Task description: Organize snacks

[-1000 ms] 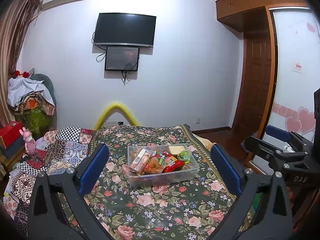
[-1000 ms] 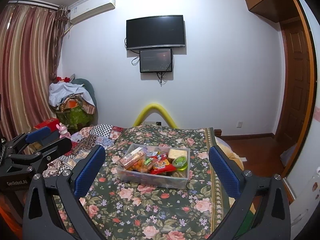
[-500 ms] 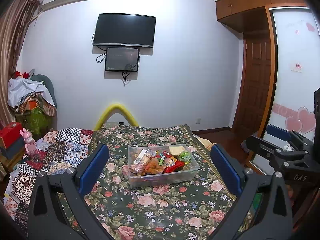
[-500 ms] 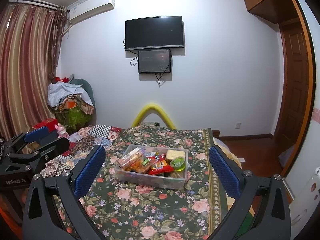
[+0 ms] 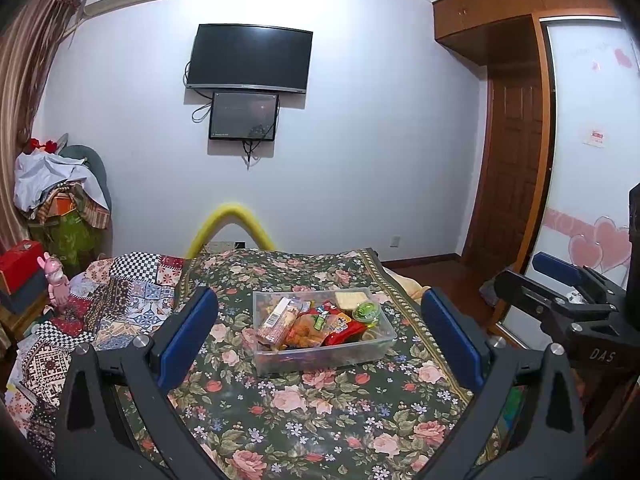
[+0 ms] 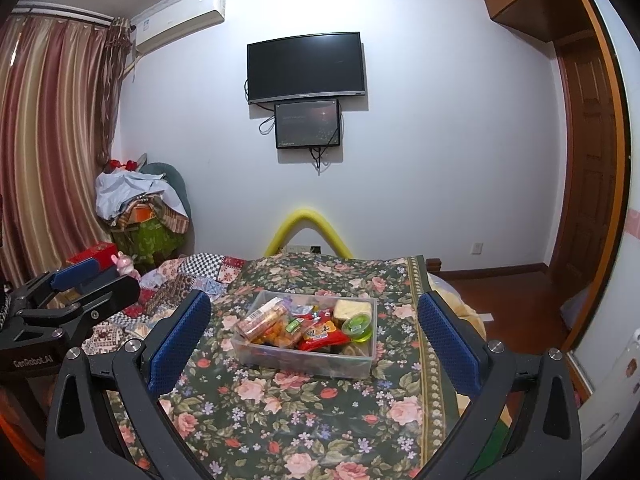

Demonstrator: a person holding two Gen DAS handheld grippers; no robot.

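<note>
A clear plastic bin [image 5: 280, 362] stands on the floral cloth and holds several snacks: a pink biscuit pack [image 5: 276, 319], a red packet [image 5: 340, 326], a green jelly cup [image 5: 366, 312] and a pale cracker block [image 5: 352, 299]. It also shows in the right wrist view [image 6: 320, 364]. My left gripper [image 5: 320, 336] is open and empty, well short of the bin. My right gripper [image 6: 314, 334] is open and empty, also short of the bin. Each gripper shows in the other's view, the right one [image 5: 560, 292] and the left one [image 6: 72, 284].
The floral cloth [image 5: 300, 420] covers the table. A patchwork quilt [image 5: 100, 312] lies to the left, with a pink toy [image 5: 56, 276] and a red box [image 5: 18, 258]. A yellow foam arch [image 5: 232, 224] stands behind. A wooden door [image 5: 508, 184] is right.
Both views have risen and drawn back a little from the bin. Both grippers stay open and empty.
</note>
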